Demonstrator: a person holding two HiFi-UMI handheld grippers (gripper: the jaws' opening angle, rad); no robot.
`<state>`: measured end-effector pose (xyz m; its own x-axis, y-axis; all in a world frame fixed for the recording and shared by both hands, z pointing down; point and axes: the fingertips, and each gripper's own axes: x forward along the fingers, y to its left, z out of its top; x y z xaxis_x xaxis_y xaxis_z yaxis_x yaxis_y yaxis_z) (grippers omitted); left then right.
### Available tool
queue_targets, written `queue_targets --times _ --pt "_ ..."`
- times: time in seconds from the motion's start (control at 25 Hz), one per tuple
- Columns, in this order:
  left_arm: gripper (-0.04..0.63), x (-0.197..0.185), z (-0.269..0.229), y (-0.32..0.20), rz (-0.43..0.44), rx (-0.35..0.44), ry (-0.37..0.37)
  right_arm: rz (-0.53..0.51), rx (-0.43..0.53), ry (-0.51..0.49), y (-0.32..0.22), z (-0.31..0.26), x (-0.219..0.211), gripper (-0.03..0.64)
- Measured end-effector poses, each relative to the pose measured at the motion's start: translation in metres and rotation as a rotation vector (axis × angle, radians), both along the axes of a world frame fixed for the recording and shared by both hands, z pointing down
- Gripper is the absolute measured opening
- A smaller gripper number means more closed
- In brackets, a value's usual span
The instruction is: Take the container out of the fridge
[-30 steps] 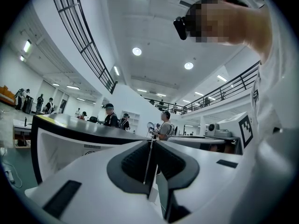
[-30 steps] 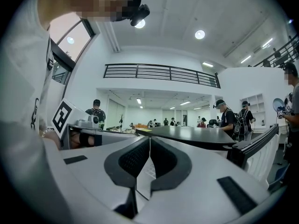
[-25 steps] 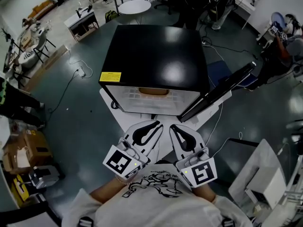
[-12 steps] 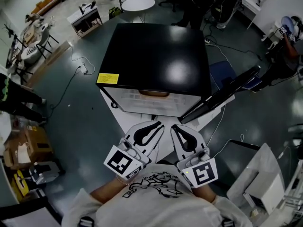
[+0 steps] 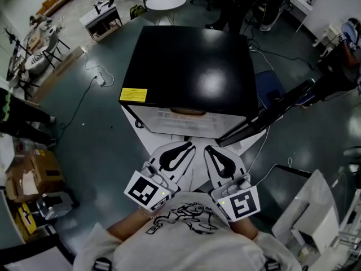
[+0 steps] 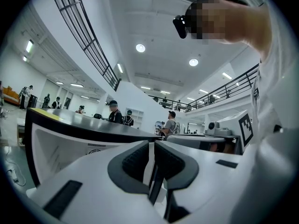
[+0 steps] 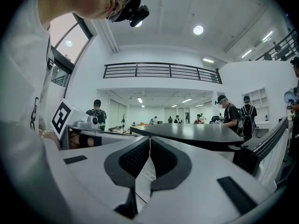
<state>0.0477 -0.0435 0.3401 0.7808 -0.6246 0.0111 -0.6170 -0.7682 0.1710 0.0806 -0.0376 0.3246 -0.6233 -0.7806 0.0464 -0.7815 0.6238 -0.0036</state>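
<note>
A black-topped mini fridge [image 5: 192,66] stands with its door [image 5: 271,113] swung open to the right. Under the front edge of its top, a tan container [image 5: 188,111] shows partly on a white shelf. My left gripper [image 5: 190,144] and right gripper [image 5: 207,148] are side by side close to my chest, pointing level at the fridge opening but short of it. In the left gripper view the left gripper [image 6: 150,143] has its pads almost together with nothing between them. In the right gripper view the right gripper [image 7: 149,139] is shut and empty. Neither gripper view shows the container.
A yellow label [image 5: 132,95] sits on the fridge top's front left corner. Cables trail over the dark floor. Cardboard boxes [image 5: 34,174] lie at the left and a white panel [image 5: 316,208] at the right. A round table [image 5: 165,0] and several people are behind the fridge.
The head view has drifted a little over the fridge, so less of the container shows under the top. Both grippers stay side by side and closed.
</note>
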Motion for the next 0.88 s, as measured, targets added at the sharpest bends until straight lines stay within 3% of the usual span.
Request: queue_targets --times 0.28,0.48,0.64,0.88 --pt "0.048 -0.016 0.000 -0.010 -0.006 0.003 -0.012 0.010 0.003 0.017 -0.011 0.003 -0.013 0.031" --pt "0.048 -0.025 0.006 -0.018 -0.015 -0.007 -0.026 0.013 -0.049 0.056 -0.012 0.018 -0.017 0.031" --pt "0.048 -0.025 0.013 -0.024 -0.016 -0.019 -0.031 0.048 0.011 0.068 -0.022 0.014 -0.015 0.031" --pt "0.048 -0.028 0.024 -0.030 -0.022 -0.033 -0.044 0.069 0.004 0.099 -0.030 0.025 -0.013 0.031"
